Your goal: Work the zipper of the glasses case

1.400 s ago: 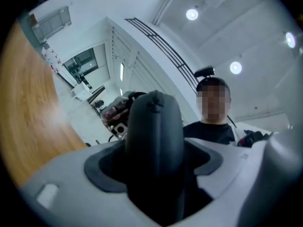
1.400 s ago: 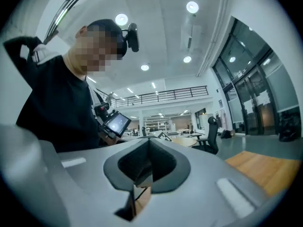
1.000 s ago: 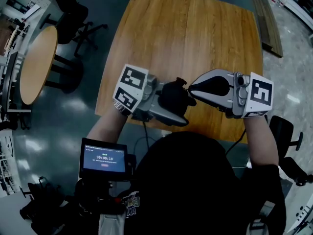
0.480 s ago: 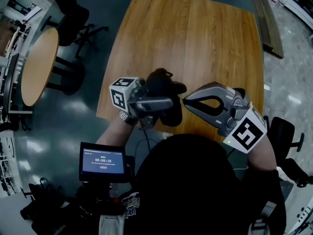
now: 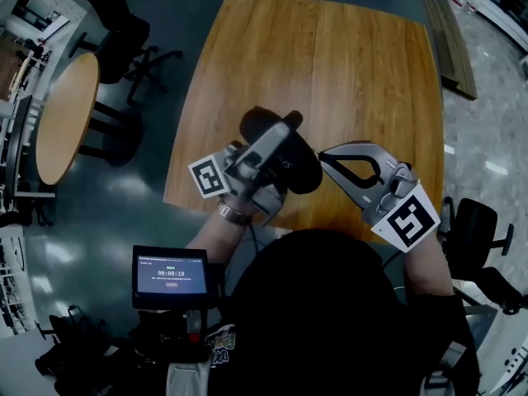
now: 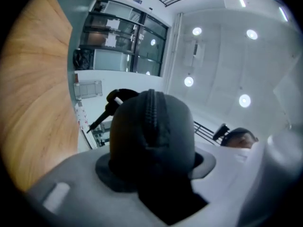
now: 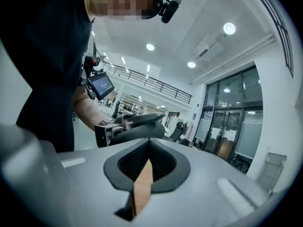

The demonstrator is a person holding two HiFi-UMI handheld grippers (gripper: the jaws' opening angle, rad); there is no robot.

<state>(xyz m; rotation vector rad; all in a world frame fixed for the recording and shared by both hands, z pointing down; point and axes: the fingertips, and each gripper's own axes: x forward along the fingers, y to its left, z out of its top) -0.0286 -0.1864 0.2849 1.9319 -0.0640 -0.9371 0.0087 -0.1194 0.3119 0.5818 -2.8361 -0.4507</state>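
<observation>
In the middle of the head view, the left gripper [image 5: 268,147] squeezes the black glasses case [image 5: 304,170] in wide jaws, above the wooden table [image 5: 355,64]. Just to its right, the right gripper [image 5: 324,157] is closed tight and empty. The case looks light and a bit soft. Pinch the small pull on the zipper [image 6: 151,113].

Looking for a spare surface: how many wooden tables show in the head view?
2. A large squarish table directly in front of the person, and a smaller round table at the picture's left edge. More may lie outside the frame.
</observation>
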